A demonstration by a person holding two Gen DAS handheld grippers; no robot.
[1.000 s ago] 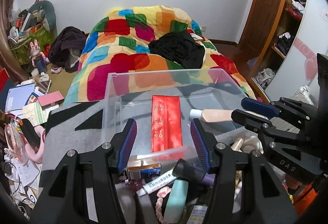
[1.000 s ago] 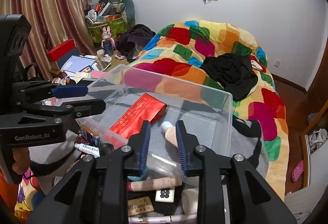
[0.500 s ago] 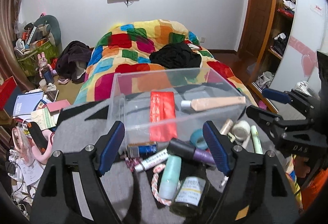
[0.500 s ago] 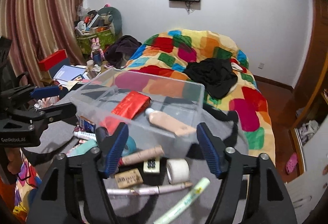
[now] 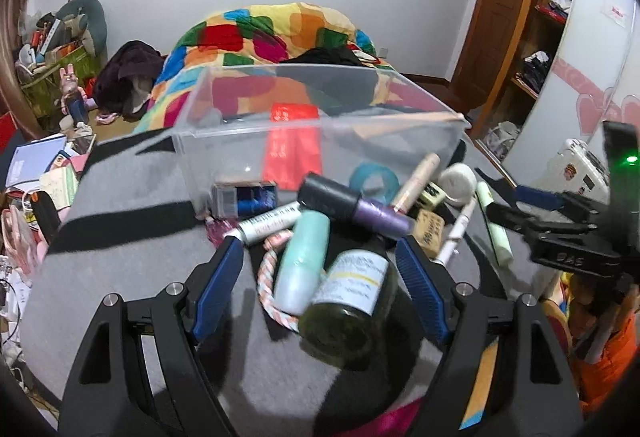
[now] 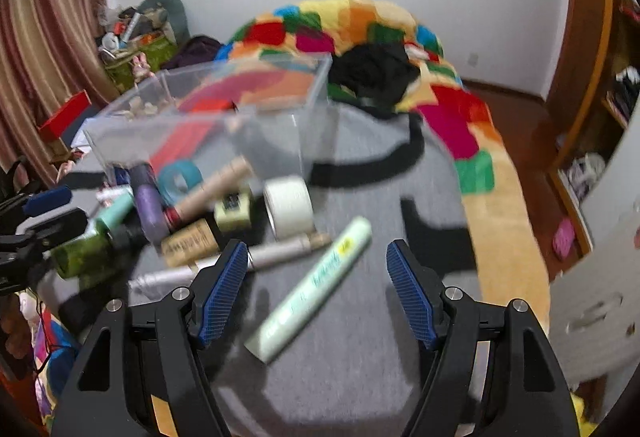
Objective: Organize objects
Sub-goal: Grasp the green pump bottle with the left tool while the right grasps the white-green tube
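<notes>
A clear plastic bin [image 5: 248, 153] stands on the grey cloth and holds a red packet [image 5: 294, 141] and a beige tube [image 5: 404, 121]. Loose items lie in front of it. My left gripper [image 5: 320, 277] is open, its jaws either side of a dark green bottle [image 5: 352, 297] and a mint tube [image 5: 302, 265]. My right gripper [image 6: 316, 293] is open above a pale green tube [image 6: 312, 289]. A white tape roll [image 6: 288, 205] and a purple bottle [image 6: 148, 201] lie beyond. The bin also shows in the right wrist view [image 6: 280, 141].
A grey-covered surface [image 6: 360, 357] holds everything. A bed with a colourful quilt [image 5: 272, 33] lies behind the bin. Clutter, books and a pink toy sit at the left [image 5: 36, 165]. A wooden door and shelves stand on the right [image 5: 516, 9].
Both grippers pulled back from the bin and lowered toward the loose items. The right gripper opened wide after leaving the beige tube in the bin. The left gripper opened wider.
</notes>
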